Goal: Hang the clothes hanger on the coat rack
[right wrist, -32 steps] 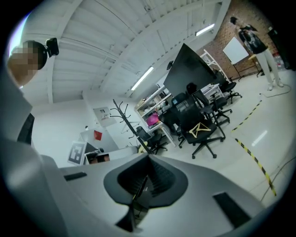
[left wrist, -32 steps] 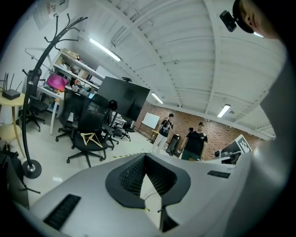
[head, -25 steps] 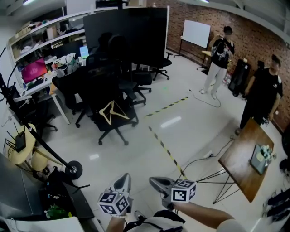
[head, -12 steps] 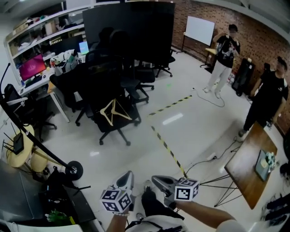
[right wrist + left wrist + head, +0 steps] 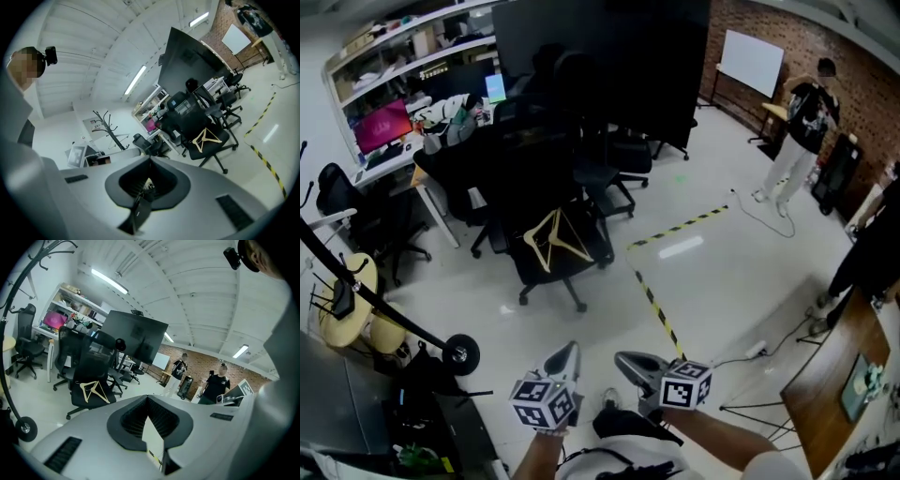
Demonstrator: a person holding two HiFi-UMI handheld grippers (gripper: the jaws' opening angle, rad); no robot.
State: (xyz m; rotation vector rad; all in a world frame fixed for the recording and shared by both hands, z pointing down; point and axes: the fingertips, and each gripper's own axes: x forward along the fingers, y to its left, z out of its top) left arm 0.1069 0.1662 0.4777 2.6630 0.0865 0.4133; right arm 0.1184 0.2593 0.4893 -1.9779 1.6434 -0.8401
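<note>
Records pale clothes hanger [image 5: 555, 242] lying on the seat of a black office chair [image 5: 602, 242], resting against the cushion, with no gripper touching it. Places coat rack [image 5: 384, 305] well to the left of that chair in the head view, its dark pole slanting down to a wheeled base, well apart from the hanger. Finds left gripper [image 5: 573, 346] and right gripper [image 5: 621, 357] side by side on the near side of the chair, well short of it, both pointing roughly toward it, marker cubes at their rear. Reads left jaws in the left gripper view as clenched at the tips, nothing between them, chair and hanger in sight beyond. Reads right jaws in the right gripper view as likewise clenched and empty, with chair ahead and rack to its left. Notes yellow-and-black floor tape [image 5: 661, 319] running just right of the chair, a wooden table [image 5: 830, 375] farther right, and a person [image 5: 797, 122] standing well beyond the chair near a whiteboard [image 5: 752, 61].
</note>
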